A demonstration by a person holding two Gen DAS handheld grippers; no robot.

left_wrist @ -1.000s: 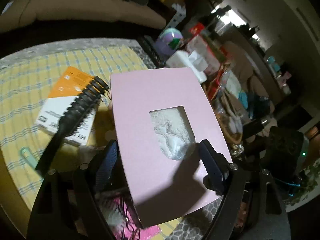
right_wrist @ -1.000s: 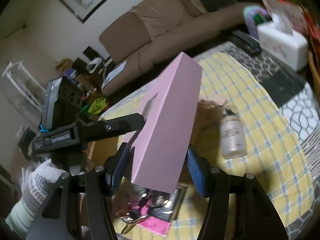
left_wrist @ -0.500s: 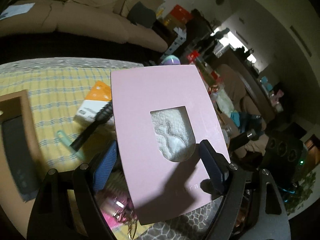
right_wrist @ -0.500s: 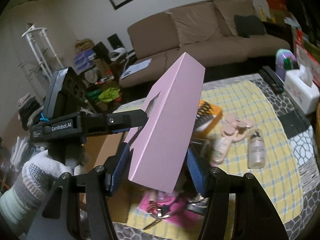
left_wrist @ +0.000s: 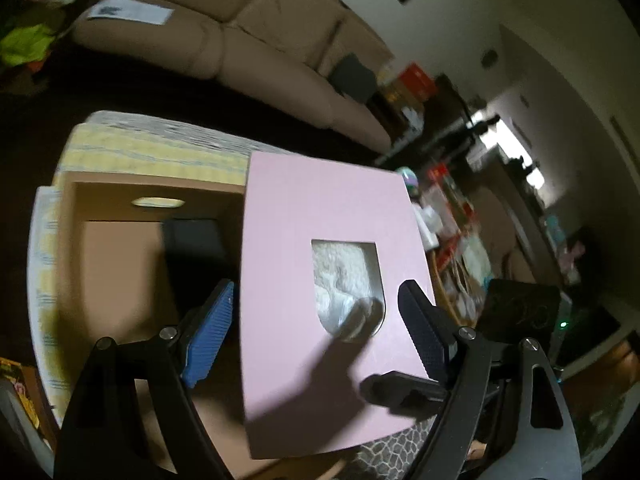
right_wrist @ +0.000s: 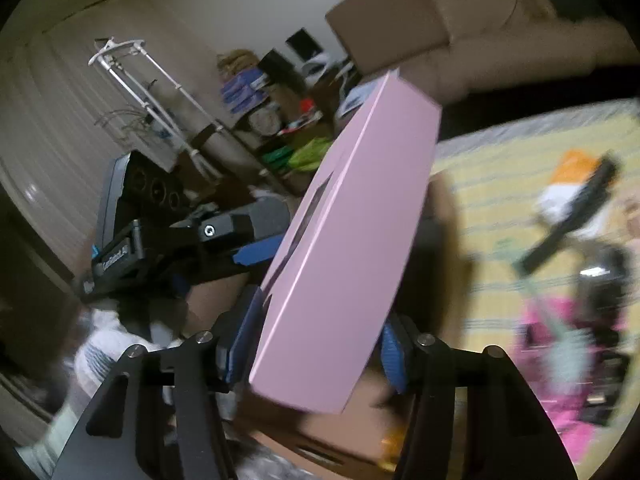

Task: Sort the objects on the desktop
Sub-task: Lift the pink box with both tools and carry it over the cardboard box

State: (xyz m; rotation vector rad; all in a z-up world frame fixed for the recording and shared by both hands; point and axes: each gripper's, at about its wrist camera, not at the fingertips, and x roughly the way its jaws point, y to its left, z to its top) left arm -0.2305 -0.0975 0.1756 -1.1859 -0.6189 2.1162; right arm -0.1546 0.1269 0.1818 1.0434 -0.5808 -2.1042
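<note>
A flat pink box with a cut-out window showing white cloth is held in the air by both grippers. My left gripper is shut on its two long sides. My right gripper is shut on its faces, seen edge-on as a pink slab. The box hangs above an open brown cardboard box that holds a dark object. The left gripper also shows in the right wrist view.
The yellow checked tablecloth carries a black hairbrush on an orange-and-white packet and a pink item, all blurred. A beige sofa stands behind the table. Cluttered shelves lie to the right.
Both grippers have carried the pink box leftward, from over the brush and bottles to over the open cardboard box. The grip has stayed the same.
</note>
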